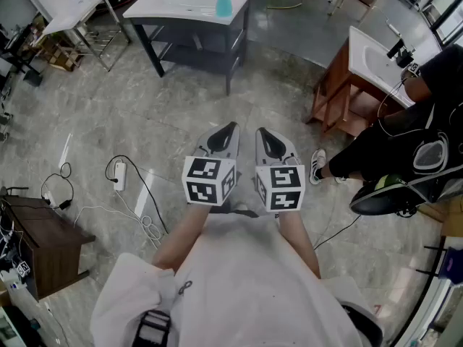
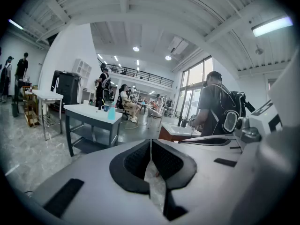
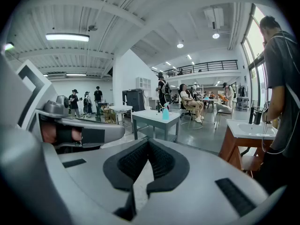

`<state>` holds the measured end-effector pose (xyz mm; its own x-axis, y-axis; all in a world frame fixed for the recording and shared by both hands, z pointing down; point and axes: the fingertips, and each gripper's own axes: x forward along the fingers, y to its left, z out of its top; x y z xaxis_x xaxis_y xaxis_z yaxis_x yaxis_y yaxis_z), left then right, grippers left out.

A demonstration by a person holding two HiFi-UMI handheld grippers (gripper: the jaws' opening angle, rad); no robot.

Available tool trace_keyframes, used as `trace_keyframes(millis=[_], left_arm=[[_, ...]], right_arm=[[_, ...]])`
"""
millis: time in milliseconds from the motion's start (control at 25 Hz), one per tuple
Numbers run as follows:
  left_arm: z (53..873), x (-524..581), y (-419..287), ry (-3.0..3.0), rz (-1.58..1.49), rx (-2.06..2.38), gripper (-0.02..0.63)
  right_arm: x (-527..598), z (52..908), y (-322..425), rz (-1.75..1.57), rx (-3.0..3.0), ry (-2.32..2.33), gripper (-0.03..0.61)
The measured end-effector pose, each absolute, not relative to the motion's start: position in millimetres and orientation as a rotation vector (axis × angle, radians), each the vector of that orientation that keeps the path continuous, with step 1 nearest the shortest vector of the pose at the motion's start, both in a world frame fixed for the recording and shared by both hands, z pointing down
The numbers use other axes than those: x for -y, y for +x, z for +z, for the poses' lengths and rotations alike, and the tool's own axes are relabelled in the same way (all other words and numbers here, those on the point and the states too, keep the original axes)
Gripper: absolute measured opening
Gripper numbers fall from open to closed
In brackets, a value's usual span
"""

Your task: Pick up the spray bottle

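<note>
A teal spray bottle (image 1: 224,4) stands on a white-topped table with dark legs (image 1: 173,9) across the room, well ahead of both grippers. It also appears small in the left gripper view, as the bottle (image 2: 111,112) on the table (image 2: 82,110), and in the right gripper view, as the bottle (image 3: 165,113). My left gripper (image 1: 227,130) and right gripper (image 1: 266,136) are held side by side over the stone floor, pointing toward the table. The left gripper (image 2: 151,143) has its pads together with nothing in them. The right gripper (image 3: 148,145) is likewise shut and empty.
A person in black with a backpack (image 1: 416,147) stands at the right by a wooden washbasin stand (image 1: 362,71). A power strip and cables (image 1: 119,174) lie on the floor at the left, near a dark cabinet (image 1: 43,241). Another white table (image 1: 72,9) stands far left.
</note>
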<state>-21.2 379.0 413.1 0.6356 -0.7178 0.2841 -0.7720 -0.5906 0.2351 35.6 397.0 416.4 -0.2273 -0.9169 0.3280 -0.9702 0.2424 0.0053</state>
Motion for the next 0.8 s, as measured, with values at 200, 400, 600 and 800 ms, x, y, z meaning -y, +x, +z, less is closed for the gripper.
trace_keyframes(millis=[200, 400, 600, 800], left_arm=[[413, -377, -19, 2.521, 0.221, 1.198, 0.032], [415, -378, -18, 2.517, 0.229, 1.207, 0.032], [420, -375, -19, 2.511, 0.242, 1.211, 0.032], [419, -365, -20, 2.516, 0.235, 1.21, 0.032]], right_arm=[[-395, 418, 39, 0.294, 2.25, 1.758, 0.028], [-394, 419, 44, 0.36, 2.277, 1.773, 0.028], [-391, 421, 43, 0.349, 2.279, 1.771, 0.028], [-383, 420, 41, 0.339, 2.285, 1.767, 0.028]])
